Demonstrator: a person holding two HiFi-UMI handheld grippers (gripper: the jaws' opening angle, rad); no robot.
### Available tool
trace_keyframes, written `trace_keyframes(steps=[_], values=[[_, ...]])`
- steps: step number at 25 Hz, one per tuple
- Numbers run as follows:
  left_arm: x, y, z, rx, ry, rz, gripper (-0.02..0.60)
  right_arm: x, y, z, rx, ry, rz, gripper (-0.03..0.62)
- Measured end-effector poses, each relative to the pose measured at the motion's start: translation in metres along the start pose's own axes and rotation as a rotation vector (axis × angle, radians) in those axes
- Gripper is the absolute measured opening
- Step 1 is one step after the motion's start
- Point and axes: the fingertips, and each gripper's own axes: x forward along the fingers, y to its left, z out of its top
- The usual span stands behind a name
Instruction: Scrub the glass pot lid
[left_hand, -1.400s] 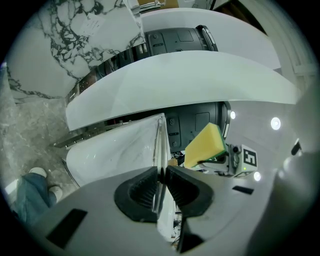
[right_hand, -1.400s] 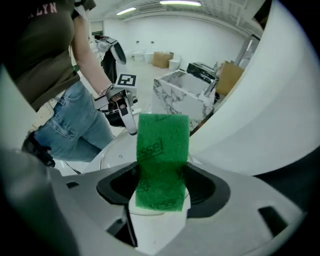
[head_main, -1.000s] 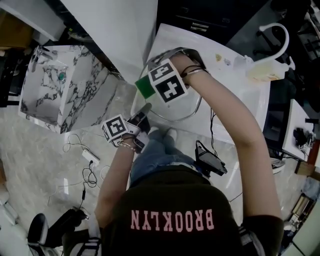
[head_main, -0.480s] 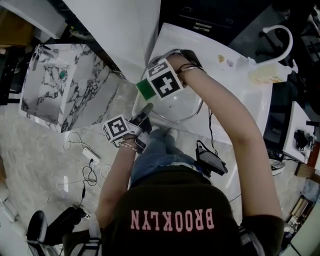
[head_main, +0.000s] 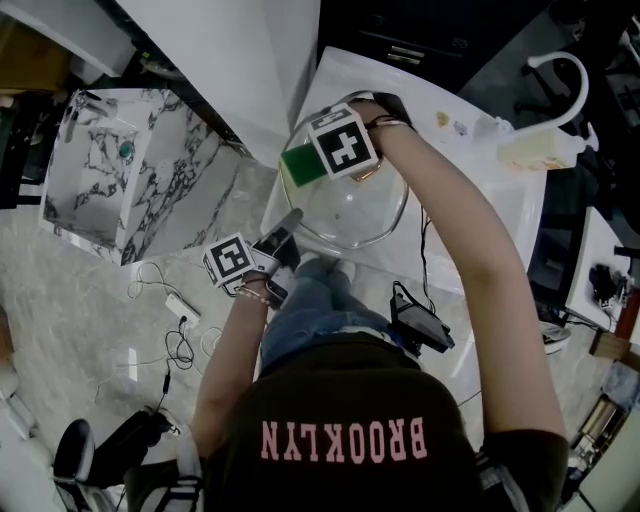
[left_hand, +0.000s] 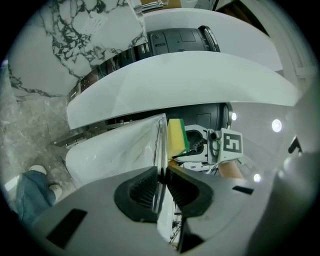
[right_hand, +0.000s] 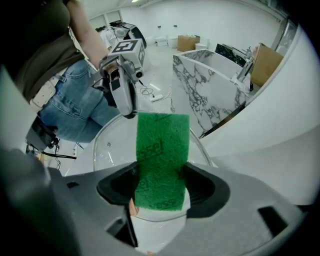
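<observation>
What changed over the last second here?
The right gripper carried the green sponge a little farther from the person, across the glass lid. Nothing was let go: the left gripper stays put, jaws shut on the lid's rim.

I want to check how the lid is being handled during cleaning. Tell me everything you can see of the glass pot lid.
The glass pot lid is a round, clear dome with a thin metal rim. The white counter shows through it. The left gripper is shut on its near edge, and the rim runs edge-on between the jaws. The right gripper holds a green-and-yellow sponge against its far-left part. No cracks show, and no knob can be made out.
</observation>
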Motion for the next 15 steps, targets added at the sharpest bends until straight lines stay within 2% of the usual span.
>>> trace_keyframes(steps=[4, 8, 12, 15], values=[[-0.003, 0.001, -0.002, -0.025, -0.006, 0.042, 0.052, 0.001, -0.003, -0.013, 0.052, -0.023, 0.018, 0.268], [-0.003, 0.001, -0.001, -0.019, -0.014, 0.030, 0.052, 0.007, 0.002, -0.037, 0.159, -0.016, 0.074, 0.268], [-0.005, 0.003, -0.001, -0.016, -0.016, 0.053, 0.052, 0.009, -0.015, -0.056, 0.227, -0.056, 0.027, 0.268], [-0.003, 0.002, 0.000, -0.011, -0.021, 0.039, 0.052, 0.012, -0.016, -0.075, 0.295, -0.065, 0.028, 0.268]])
